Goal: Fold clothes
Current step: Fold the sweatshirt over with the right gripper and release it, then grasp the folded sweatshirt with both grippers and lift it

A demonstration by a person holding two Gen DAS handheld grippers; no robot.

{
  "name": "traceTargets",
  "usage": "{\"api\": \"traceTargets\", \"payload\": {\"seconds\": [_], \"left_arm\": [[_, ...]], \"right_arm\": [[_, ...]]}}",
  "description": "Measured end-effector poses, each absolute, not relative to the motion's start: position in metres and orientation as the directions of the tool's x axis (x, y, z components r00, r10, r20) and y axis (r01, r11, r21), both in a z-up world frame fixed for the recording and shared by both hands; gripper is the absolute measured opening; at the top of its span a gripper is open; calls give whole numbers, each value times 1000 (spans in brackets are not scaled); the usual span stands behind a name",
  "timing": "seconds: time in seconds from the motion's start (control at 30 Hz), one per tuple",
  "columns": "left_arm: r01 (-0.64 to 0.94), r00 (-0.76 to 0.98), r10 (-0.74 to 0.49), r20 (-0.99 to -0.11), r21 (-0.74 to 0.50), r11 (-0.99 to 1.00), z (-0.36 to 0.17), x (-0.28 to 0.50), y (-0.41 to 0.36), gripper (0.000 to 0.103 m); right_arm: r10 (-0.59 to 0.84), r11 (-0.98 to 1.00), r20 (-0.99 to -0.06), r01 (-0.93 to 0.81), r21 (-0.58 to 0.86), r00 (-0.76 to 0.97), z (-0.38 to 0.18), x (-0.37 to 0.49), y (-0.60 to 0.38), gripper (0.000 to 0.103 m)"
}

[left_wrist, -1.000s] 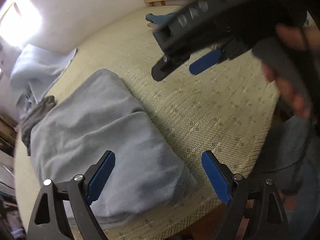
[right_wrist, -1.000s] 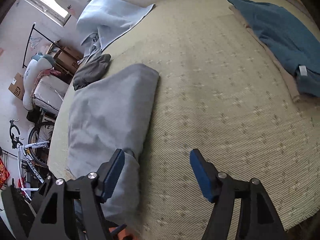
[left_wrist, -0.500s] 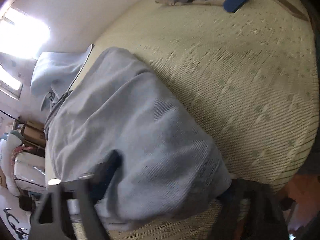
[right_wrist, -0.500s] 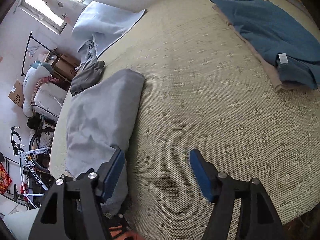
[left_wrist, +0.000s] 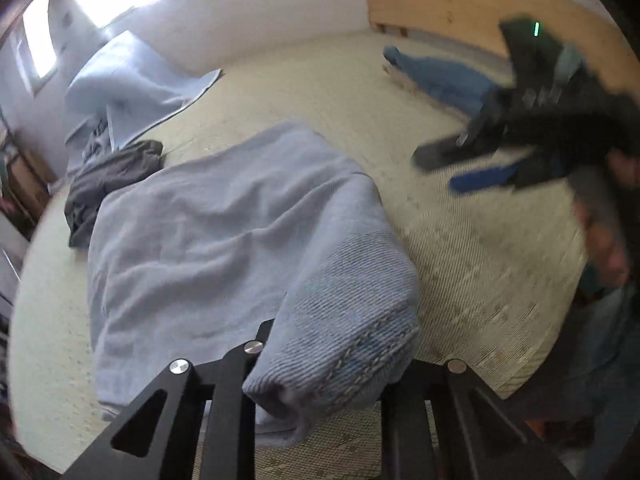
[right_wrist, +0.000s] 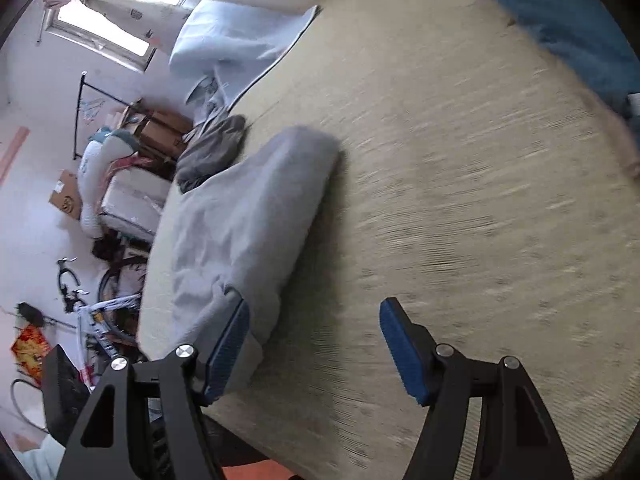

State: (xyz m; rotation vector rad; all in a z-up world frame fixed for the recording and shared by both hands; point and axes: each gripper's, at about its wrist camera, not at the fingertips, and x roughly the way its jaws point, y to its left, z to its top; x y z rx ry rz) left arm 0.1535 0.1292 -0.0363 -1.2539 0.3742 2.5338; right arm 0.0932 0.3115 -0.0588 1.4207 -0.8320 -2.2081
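Woven mat (left_wrist: pixel 460 248); left tool (left_wrist: pixel 332 376) closing, pinching ribbed sweater (left_wrist: pixel 240 240).

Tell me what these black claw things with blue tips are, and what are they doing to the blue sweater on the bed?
They are grabbers that a person holds, one in each hand, each with a small camera looking along its two fingers. One picture comes from the left grabber, the other from the right. The left gripper has just been closing and now pinches the near end of the light blue sweater, which lies on the bed mat. The right gripper is open and holds nothing. Farther back lie a dark grey garment, a pale blue blanket and a darker blue garment.
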Motion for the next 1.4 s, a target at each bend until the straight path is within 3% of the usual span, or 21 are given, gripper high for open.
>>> {"api": "traceTargets", "payload": {"seconds": [0.13,0.33,0.87,0.97,1.03,1.13,1.27,1.33,1.4], "left_arm": [[-337,-591,184,-786,34,-941,-26,155,113,19],[-317,-599,204,-774,-5,-948,-17,159,103,18],[-333,-572,284,-770,-99,-938,-21,158,81,18],[-339,-554,301,-776,-120,-933,-26,158,80,18],[-344,-544,311,-780,-131,-930,-30,157,79,19],[-347,-528,332,-782,-157,-924,-31,157,76,20],[-348,-511,363,-779,-199,-916,-31,159,66,28],[-344,-506,373,-778,-214,-914,-30,160,60,38],[-331,-507,379,-775,-231,-915,-28,163,50,56]], "right_arm": [[-686,-668,-610,12,744,-397,-66,73,294,72],[-791,-423,-430,-119,898,-435,-96,31,293,79],[-780,-510,-530,-152,846,-332,-125,-24,221,82],[-748,-565,-581,-151,811,-323,-127,-27,211,68],[-710,-611,-623,-152,776,-327,-128,-25,210,38],[-688,-646,-641,-113,755,-340,-121,-27,205,25],[-648,-712,-666,-17,702,-369,-98,-26,193,19],[-631,-739,-671,39,672,-388,-82,-24,187,18],[-619,-761,-670,100,642,-409,-64,-21,181,18]]}}
